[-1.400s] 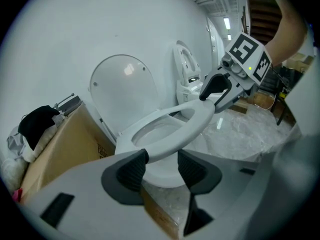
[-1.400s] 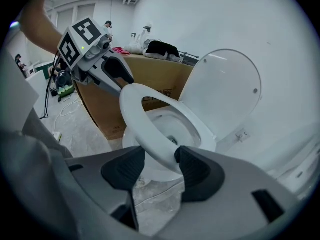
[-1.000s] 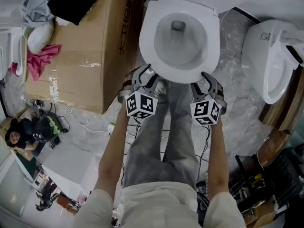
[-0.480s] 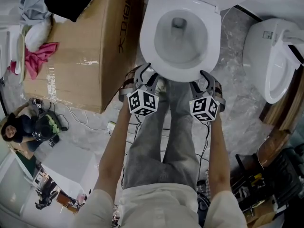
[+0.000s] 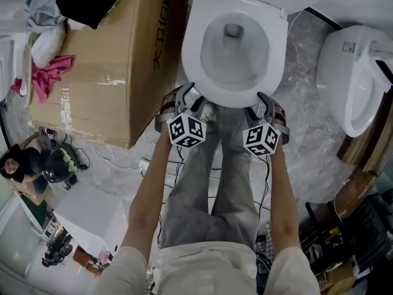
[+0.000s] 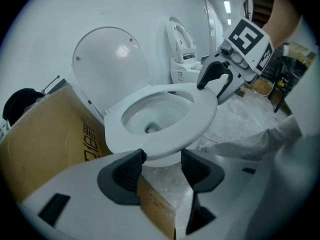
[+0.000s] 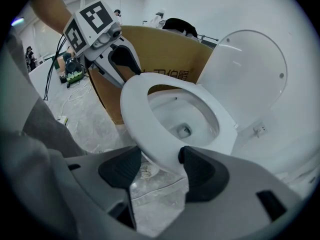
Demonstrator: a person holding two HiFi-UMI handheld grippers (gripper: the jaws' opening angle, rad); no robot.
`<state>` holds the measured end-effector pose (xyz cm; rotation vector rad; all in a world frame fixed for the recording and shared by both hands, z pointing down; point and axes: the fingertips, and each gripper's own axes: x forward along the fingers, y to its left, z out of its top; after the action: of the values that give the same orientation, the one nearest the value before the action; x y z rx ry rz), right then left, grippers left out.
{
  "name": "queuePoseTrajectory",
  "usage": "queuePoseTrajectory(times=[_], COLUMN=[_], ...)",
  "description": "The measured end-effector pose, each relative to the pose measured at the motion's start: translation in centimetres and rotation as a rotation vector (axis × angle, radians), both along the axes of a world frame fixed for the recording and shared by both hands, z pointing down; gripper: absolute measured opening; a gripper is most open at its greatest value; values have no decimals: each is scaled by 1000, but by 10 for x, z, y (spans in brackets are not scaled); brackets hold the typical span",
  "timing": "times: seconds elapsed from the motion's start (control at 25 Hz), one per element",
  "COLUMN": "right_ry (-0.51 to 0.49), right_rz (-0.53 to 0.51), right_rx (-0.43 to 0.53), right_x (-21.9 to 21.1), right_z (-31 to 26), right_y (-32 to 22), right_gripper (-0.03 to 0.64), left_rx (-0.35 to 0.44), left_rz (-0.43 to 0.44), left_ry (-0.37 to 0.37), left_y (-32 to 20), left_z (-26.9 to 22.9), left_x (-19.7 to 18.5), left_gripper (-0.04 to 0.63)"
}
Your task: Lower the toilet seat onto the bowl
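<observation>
Jaws first: on my left gripper (image 6: 162, 168) they stood apart and had just been opening, w/ the front rim of the toilet seat (image 6: 200, 111) btwn the dark pads (image 6: 127, 170) but not pinched, far as I could tell. Same on the right gripper (image 7: 159, 168): jaws wide, just been opening, seat rim btwn them. It ran close along one pad, but no real squeeze was evident. In the head view both grippers sat at the seat's front edge, one either side of centre, above the person's legs (image 5: 215, 183).

Seat itself lay flat on the bowl (image 5: 235, 51), or as near as I could judge; I made out no gap under the rim in the left gripper view. So task looked done, bar backing the grippers off.

Handling, my guess: rigid moulded plastic, smooth & glossy, so prob slippery under rubber pads. Light-to-moderate weight, hinged at the back, so it would drop & slam if let go high. Best hold = front rim, both sides, where the ring is thin enough for the jaws & furthest from the hinge for control.

Beyond: lid (image 6: 107, 64) upright behind the bowl. Cardboard box (image 5: 104, 72) just beside the toilet on the left, second toilet (image 5: 350, 78) off to the right
</observation>
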<state>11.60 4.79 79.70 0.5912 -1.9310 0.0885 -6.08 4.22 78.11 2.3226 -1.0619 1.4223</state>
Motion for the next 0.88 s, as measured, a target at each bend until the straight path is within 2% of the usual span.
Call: queuePoseTrajectory(times=[0.36,0.88], right_ry=[41,99], right_rz=[-40,-44], right_rx=[-12,-21], right_x=[-1,1], right_z=[23,51], right_y=[3,7], right_gripper=[288,304], left_rx=[-39,-118], left_rz=[-31,-51], left_ry=[-15,-69], left_y=[3,8], left_z=[22,50], left_x=[-4,-6], left_gripper=[275,278])
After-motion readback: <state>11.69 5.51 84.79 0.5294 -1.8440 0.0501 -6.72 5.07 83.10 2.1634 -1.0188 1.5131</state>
